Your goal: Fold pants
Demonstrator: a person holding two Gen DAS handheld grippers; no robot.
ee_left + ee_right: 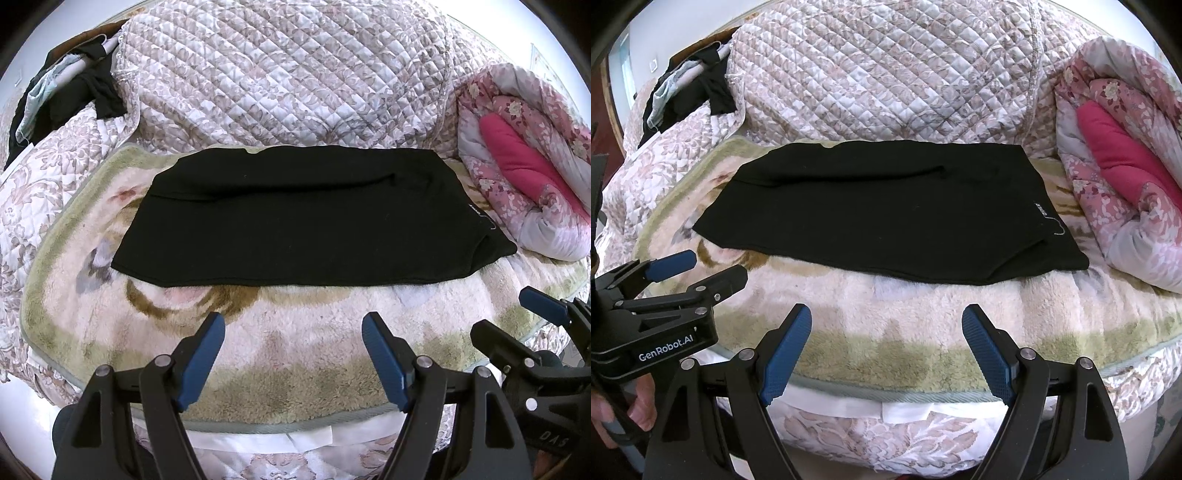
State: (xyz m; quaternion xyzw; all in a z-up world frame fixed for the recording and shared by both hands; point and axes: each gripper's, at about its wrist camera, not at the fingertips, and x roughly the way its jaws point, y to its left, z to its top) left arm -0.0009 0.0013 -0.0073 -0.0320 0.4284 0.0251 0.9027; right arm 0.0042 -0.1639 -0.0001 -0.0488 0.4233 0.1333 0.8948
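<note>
where "genrobot.ai" marks left gripper (701, 267), pants (886, 210) lie folded.

Pants (306, 218) flat on fleece blanket (295, 362), quilted cushion (280, 74) right behind. Rolled quilt (524, 158) just right of pants, clothes heap (74, 92) back left. Both tongs, left (293, 328) and right (886, 325), before the pants' near edge, apart from it.
</note>
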